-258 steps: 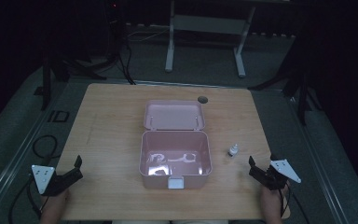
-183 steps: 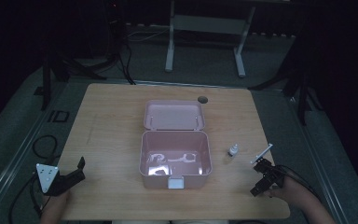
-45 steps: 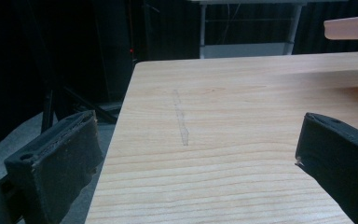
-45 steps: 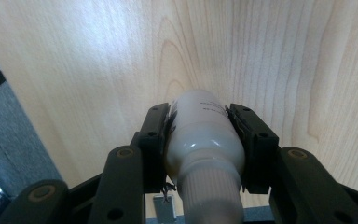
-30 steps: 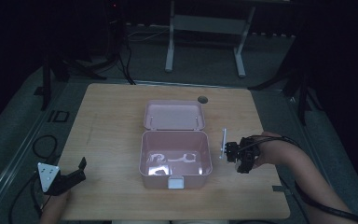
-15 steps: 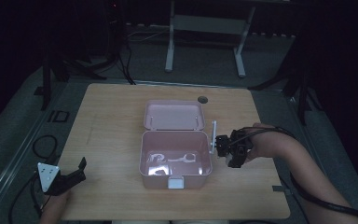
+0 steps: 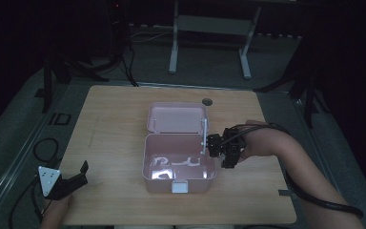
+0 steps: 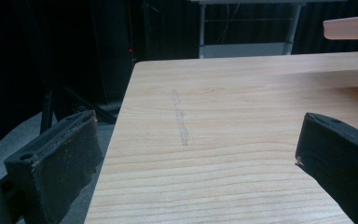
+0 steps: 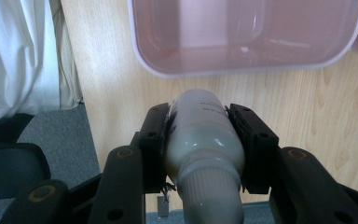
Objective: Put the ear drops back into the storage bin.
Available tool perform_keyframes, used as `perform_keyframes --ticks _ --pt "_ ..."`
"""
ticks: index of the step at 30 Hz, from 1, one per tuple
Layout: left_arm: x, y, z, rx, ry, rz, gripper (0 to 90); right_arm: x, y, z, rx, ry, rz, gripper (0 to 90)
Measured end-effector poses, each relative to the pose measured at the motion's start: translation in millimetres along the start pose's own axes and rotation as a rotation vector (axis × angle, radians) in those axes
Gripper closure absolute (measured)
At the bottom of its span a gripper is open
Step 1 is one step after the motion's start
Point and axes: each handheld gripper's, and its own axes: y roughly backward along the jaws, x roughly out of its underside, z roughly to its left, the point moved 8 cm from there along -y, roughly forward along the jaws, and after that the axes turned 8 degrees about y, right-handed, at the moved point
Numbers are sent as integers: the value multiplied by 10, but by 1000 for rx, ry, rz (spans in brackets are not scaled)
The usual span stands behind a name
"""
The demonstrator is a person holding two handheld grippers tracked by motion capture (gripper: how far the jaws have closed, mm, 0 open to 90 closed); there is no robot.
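Observation:
An open pink box (image 7: 180,179) sits mid-table, its lid (image 7: 176,117) laid back behind it. My right gripper (image 7: 215,147) hovers at the box's right wall, turned on its side, shut on a small white bottle (image 9: 205,140). In the right gripper view the bottle fills the gap between the jaws of my right gripper (image 9: 203,116), cap toward the camera, with the pink box (image 9: 247,60) just beyond it. My left gripper (image 7: 76,176) rests near the front left corner, open and holding nothing. In the left gripper view its fingers (image 8: 56,158) stand wide apart over bare wood.
The wooden table (image 7: 109,129) has free room left of the box. A round hole (image 7: 207,101) lies at the table's back. Table legs and cables stand on the dark floor beyond. White cloth (image 9: 18,56) hangs off the table's edge.
My right gripper went from the table's right edge to the bottle beside the box, took it and carried it left to the box's right wall. The left gripper stayed put.

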Motion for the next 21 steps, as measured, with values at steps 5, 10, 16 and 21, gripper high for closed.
perform_keyframes --ticks 5,10,16,21 --pt "-1 0 1 1 1 -1 3 -124 24 -33 5 13 -10 596" --pt "0 0 -1 2 0 -1 3 -256 -12 -54 1 28 -22 596" --pt "-1 1 -2 5 0 -1 3 -387 -141 -91 -12 51 -17 596" --pt "-1 1 -2 7 0 -2 3 -457 -288 -159 -16 50 -12 596"
